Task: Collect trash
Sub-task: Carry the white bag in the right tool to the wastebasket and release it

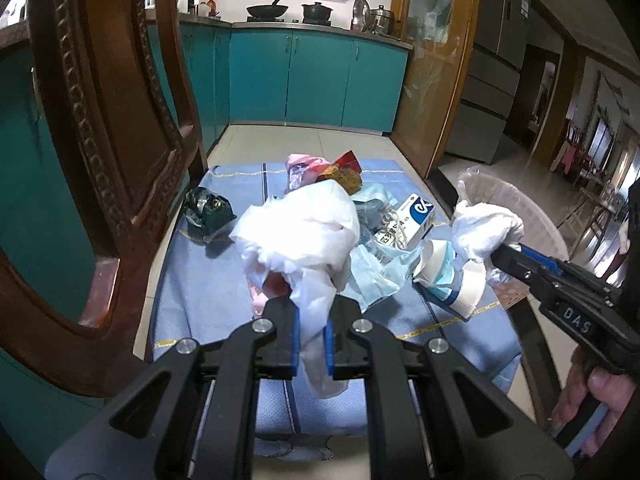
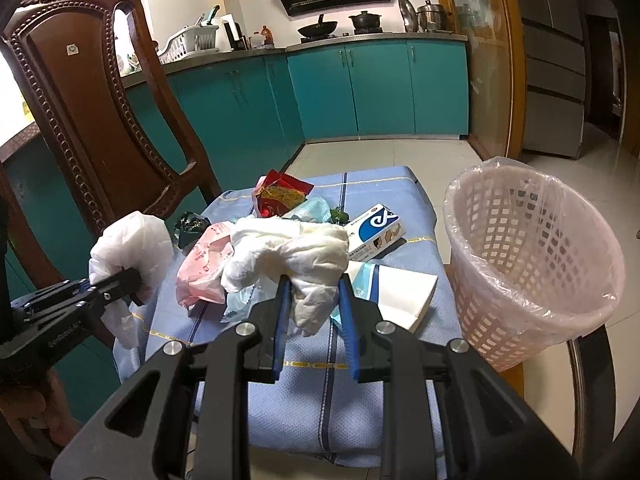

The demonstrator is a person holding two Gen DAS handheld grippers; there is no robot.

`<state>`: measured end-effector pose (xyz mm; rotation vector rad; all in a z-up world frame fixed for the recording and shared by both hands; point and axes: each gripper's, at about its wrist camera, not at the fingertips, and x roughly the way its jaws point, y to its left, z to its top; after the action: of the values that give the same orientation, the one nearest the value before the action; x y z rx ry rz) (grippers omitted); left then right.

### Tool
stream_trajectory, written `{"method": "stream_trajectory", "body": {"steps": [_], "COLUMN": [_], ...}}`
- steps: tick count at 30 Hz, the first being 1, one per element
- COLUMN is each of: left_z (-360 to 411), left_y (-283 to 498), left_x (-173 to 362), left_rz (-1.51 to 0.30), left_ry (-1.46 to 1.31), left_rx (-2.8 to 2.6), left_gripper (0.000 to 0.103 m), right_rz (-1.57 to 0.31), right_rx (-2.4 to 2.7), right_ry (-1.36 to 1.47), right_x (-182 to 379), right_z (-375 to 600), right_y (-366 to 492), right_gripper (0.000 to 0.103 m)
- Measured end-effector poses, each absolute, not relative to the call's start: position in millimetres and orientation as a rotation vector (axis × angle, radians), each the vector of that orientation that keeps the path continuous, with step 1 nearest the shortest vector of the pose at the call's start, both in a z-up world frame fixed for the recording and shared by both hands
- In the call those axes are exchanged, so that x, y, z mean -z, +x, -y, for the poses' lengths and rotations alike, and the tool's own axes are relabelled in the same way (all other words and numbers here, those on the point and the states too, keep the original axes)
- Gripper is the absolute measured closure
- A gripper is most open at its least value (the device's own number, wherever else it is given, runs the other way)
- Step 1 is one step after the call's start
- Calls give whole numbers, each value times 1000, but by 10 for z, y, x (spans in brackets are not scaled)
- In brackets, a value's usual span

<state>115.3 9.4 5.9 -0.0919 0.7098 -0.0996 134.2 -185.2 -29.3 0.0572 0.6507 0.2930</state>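
Bench (image 2: pixel 304 400), blue cloth | lined pink basket (image 2: pixel 532 264) off right edge | left gripper (image 1: pixel 312 332) fingers clamp white plastic bag (image 1: pixel 300 232) | right gripper (image 2: pixel 314 312) fingers clamp crumpled tissue (image 2: pixel 288 252), body reads "DAS" | blue-white carton (image 2: pixel 376 232), mid-bench, print unreadable

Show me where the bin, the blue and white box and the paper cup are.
bin (image 2: pixel 532 264): right wrist view, on its lattice wall.
blue and white box (image 2: pixel 378 222): right wrist view, on its blue top face.
paper cup (image 1: pixel 466 294): left wrist view, on its white side.
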Motion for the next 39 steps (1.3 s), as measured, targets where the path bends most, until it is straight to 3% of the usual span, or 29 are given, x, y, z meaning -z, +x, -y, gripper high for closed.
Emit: {"method": "stream_trajectory", "body": {"steps": [12,22,30,32,36,38,39], "left_z": [-213,-201,-66,-28,188,355,472], "left_y": [1159,1156,1225,1250,1318,1364,1410], "left_x": [-22,-18,-1,-1,-58,-96,-123], "left_rz": [-727,-730,-740,-758,-771,-777,-784], "left_ry": [-87,-89,-66,-84,-92,-82,-79], "left_rx": [96,99,106,128,171,204,233], "left_gripper": [93,93,93,93,93,93,93], "right_rz": [-619,-443,-549,-557,-570,-555,-544], "right_rx": [-258,-14,112,127,128,129,131], "right_ry": [38,36,126,101,159,183,186], "right_x": [259,-400,23,58,85,28,-2], "right_z": [1881,2711,3413,3447,3530,3553,3539], "right_y": [1340,1645,2092,2181,2186,2138,2096], "right_gripper": [79,79,76,54,42,26,25]}}
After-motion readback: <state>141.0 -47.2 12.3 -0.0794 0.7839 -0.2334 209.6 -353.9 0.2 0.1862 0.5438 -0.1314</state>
